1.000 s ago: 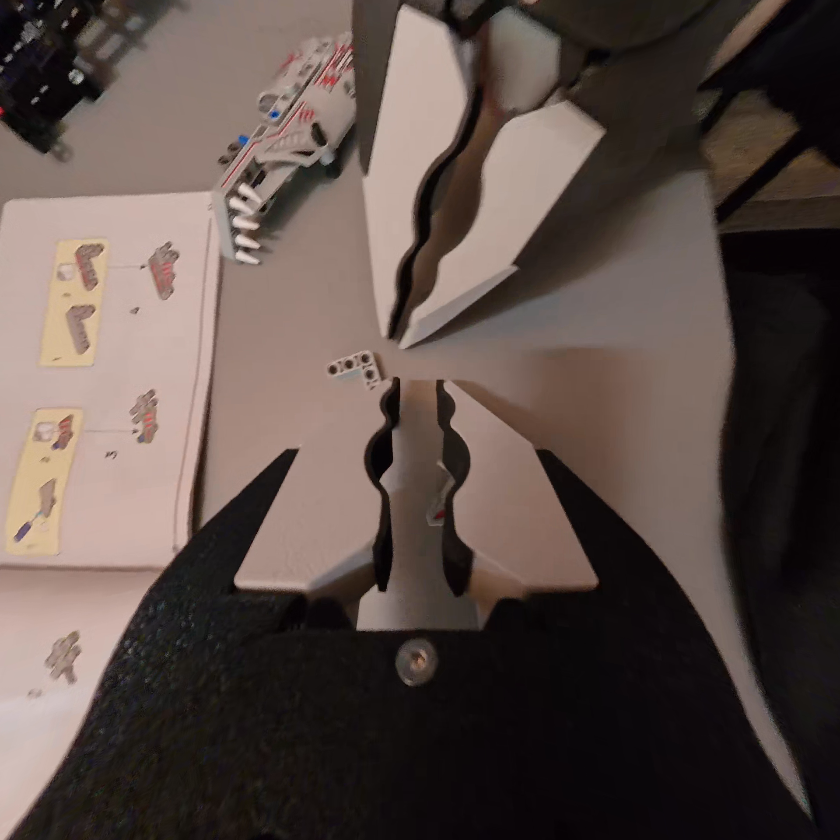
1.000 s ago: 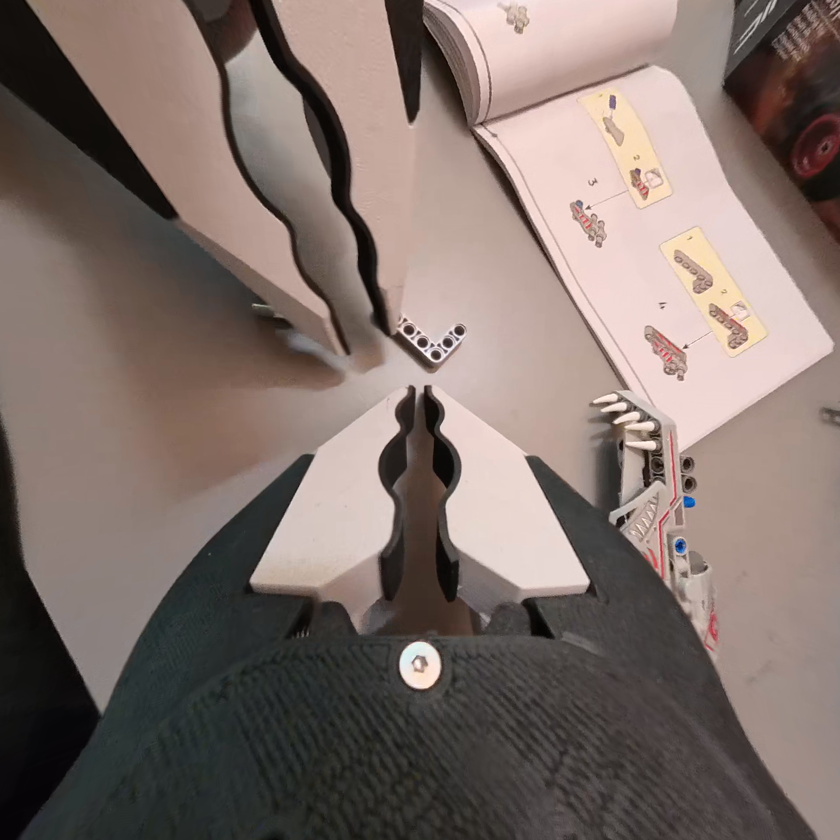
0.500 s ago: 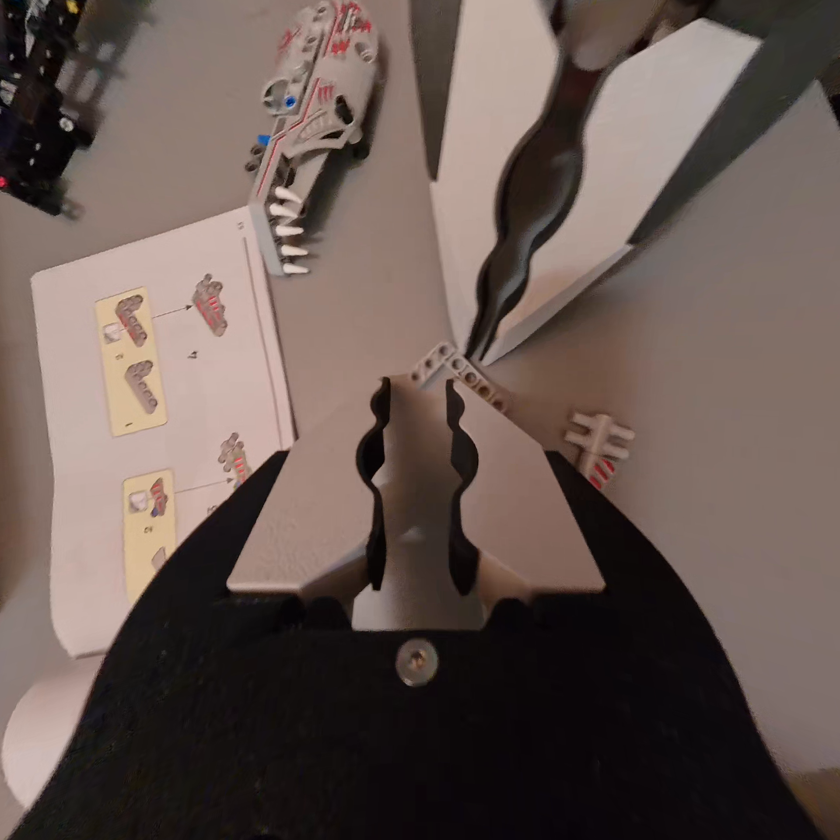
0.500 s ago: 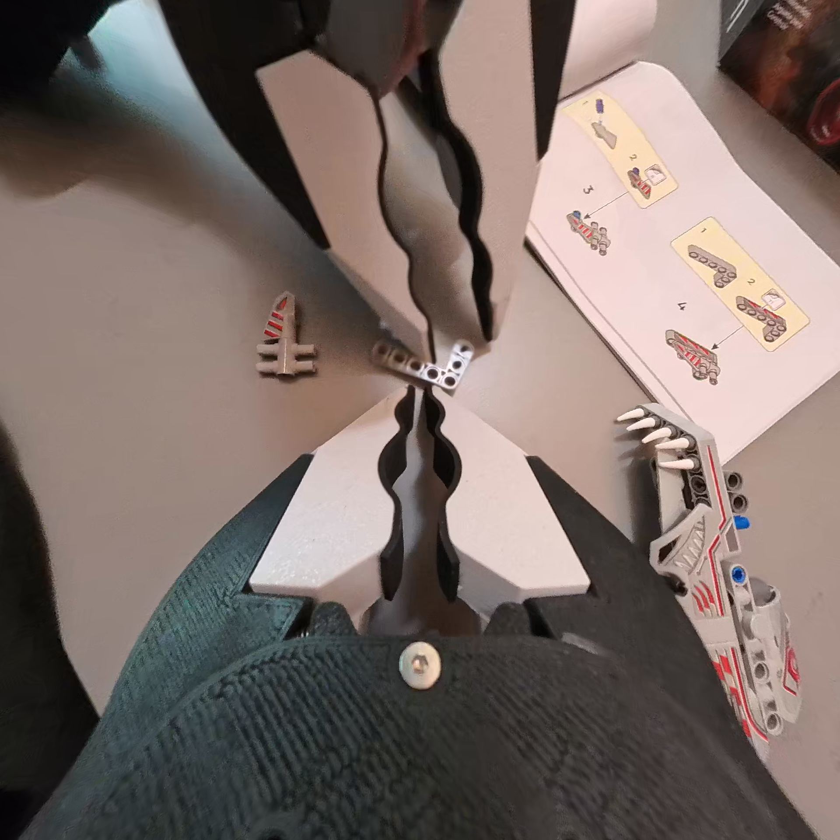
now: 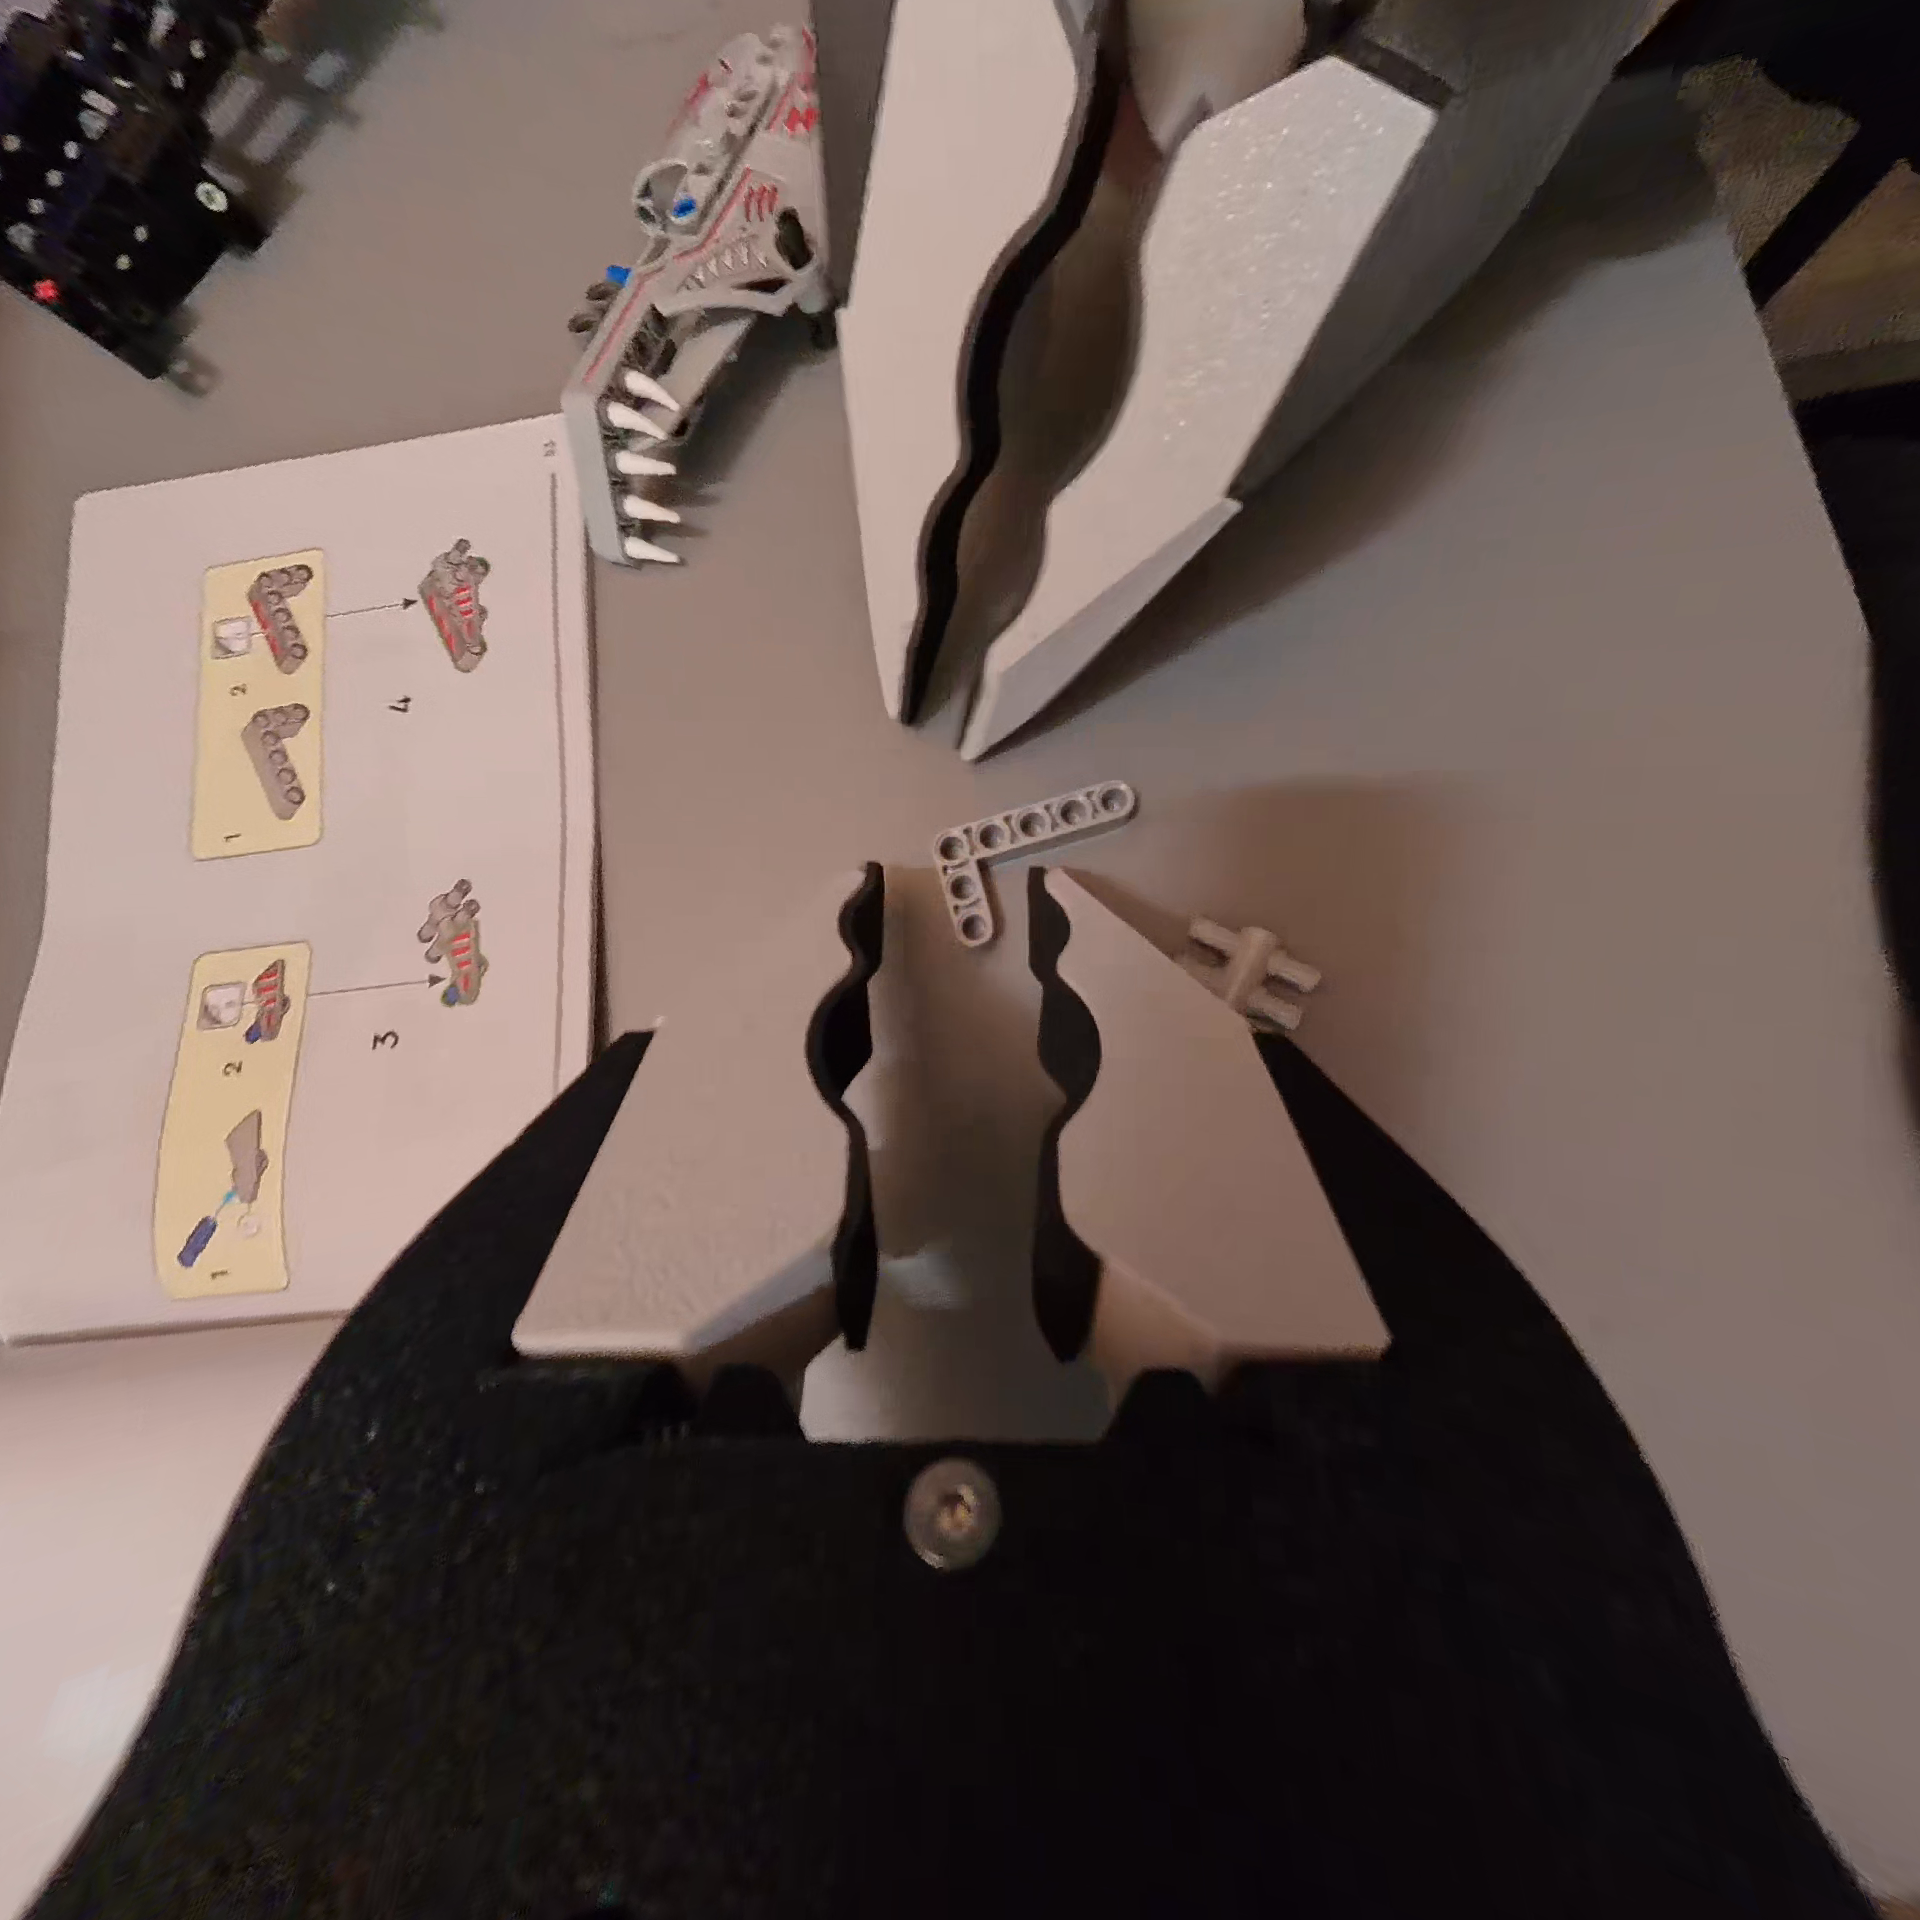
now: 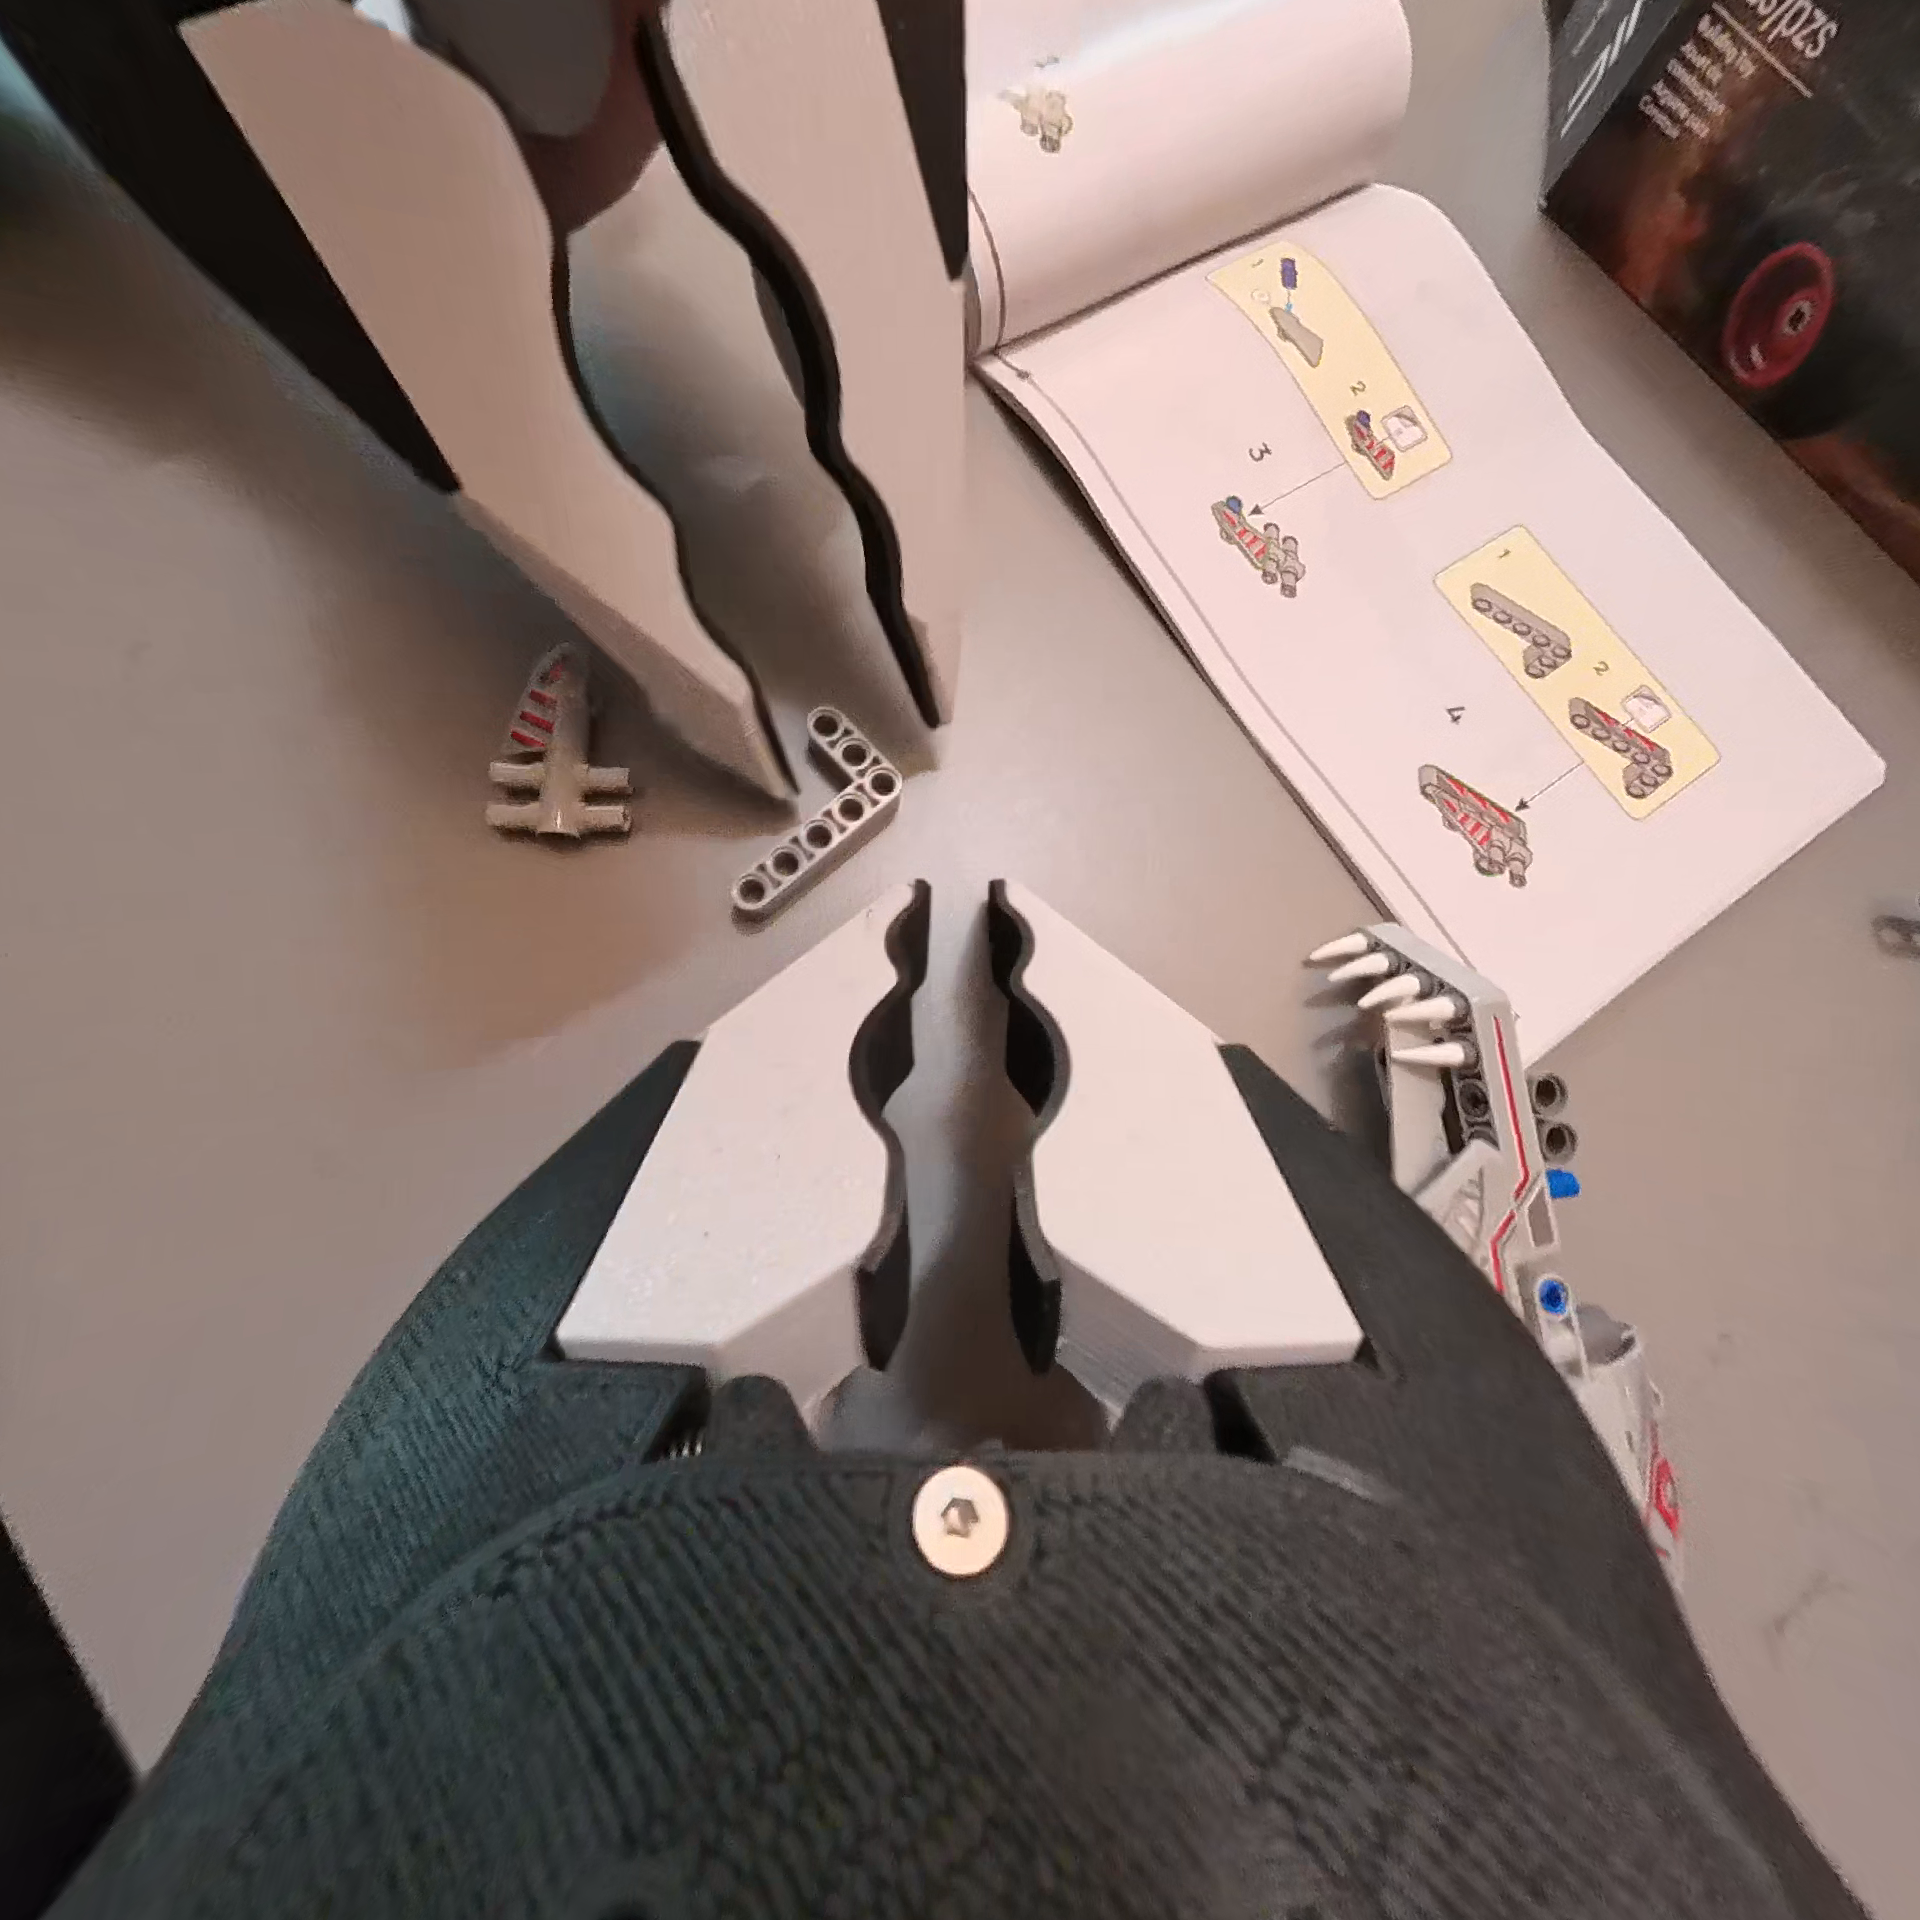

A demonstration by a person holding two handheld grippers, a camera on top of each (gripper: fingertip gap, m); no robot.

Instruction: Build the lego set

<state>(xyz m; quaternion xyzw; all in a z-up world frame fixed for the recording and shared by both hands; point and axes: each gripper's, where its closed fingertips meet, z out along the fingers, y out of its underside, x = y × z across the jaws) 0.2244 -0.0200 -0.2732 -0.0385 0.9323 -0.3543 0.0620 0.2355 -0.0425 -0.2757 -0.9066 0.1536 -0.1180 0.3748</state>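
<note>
Two grippers face tip to tip over the grey tabletop [image 5: 1455, 727]: left gripper [image 5: 954, 883] spread wide and empty, right gripper [image 6: 956, 896] parted by a narrow gap, holding nothing. Between their tips the L-shaped grey beam [image 5: 1013, 847] lies flat, its short leg within the left gripper's opening. Small red-striped piece [image 6: 556, 758] beside it; toothed lego assembly [image 5: 707, 301] near the open instruction booklet [image 5: 343, 810].

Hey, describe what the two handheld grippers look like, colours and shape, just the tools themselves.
The two match. The left gripper has two pale grey, wedge-shaped fingers that taper to a point, each lined inside with a wavy black pad. They sit in a textured black body with one silver screw at its centre. The right gripper has the same build, though its body looks dark greenish-black with ribbed print lines. No cables show.
</note>
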